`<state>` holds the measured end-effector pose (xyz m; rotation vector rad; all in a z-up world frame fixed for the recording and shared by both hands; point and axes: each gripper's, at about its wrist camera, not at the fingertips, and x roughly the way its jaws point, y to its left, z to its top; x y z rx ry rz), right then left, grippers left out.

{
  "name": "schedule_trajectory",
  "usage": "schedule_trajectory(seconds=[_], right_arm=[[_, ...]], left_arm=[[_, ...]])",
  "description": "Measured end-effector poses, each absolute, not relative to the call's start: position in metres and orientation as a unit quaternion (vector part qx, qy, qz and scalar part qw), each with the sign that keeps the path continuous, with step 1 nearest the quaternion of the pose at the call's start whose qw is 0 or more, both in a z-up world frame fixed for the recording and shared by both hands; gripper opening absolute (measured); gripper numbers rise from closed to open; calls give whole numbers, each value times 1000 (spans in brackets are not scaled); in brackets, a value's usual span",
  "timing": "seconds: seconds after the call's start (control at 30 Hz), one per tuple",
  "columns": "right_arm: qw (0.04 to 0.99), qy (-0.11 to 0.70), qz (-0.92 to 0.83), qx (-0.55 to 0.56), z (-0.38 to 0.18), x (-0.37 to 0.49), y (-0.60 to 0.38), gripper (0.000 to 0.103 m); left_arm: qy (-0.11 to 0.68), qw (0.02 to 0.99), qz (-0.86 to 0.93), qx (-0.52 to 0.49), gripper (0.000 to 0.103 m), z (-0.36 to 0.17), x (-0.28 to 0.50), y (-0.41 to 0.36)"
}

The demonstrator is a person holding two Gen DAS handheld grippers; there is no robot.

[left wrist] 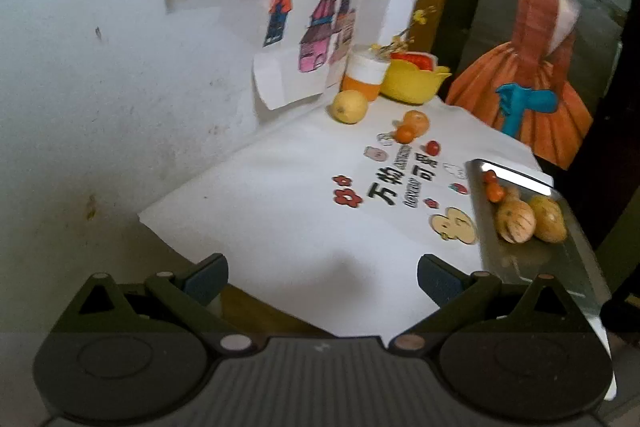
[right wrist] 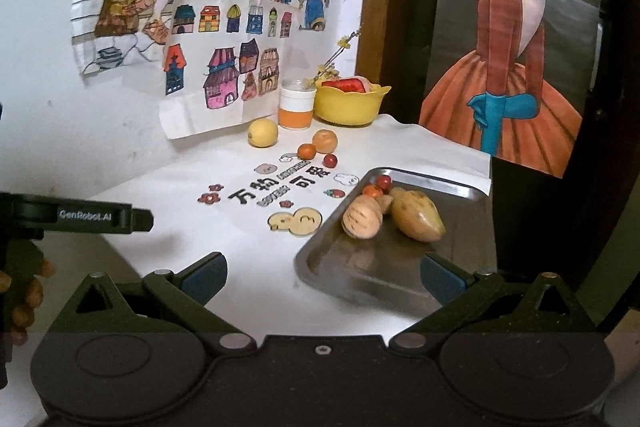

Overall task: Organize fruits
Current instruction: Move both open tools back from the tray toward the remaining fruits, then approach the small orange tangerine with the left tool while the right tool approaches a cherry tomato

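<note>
Altogether four fruits on cloth [right wrist: 240,259], four in tray [right wrist: 460,189], both grippers [right wrist: 322,277] released.

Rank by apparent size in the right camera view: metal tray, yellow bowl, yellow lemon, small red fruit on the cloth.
1. Rectangular metal tray, though it lies nearest.
2. Yellow plastic bowl.
3. Round yellow lemon.
4. Small red fruit.

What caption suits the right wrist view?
Open right gripper faces a metal tray holding some fruit, with more fruit loose on the white table.
</note>
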<state>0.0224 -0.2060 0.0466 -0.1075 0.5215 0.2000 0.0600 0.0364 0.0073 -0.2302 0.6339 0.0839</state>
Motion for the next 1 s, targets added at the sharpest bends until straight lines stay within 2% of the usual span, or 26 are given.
schedule_trajectory(seconds=[0.2, 0.5, 0.8, 1.0], right_arm=[[959, 263, 106, -30, 57, 68, -204, 102], [957, 257, 120, -58, 68, 132, -199, 102], [954, 242, 134, -112, 76, 196, -204, 102], [948, 268, 149, -82, 79, 242, -222, 102]], left_arm=[[327, 936, 60, -121, 103, 11, 90, 50], [328, 936, 69, -103, 103, 24, 148, 57], [320, 942, 8, -97, 103, 38, 220, 46], [303, 947, -38, -102, 103, 32, 270, 34]])
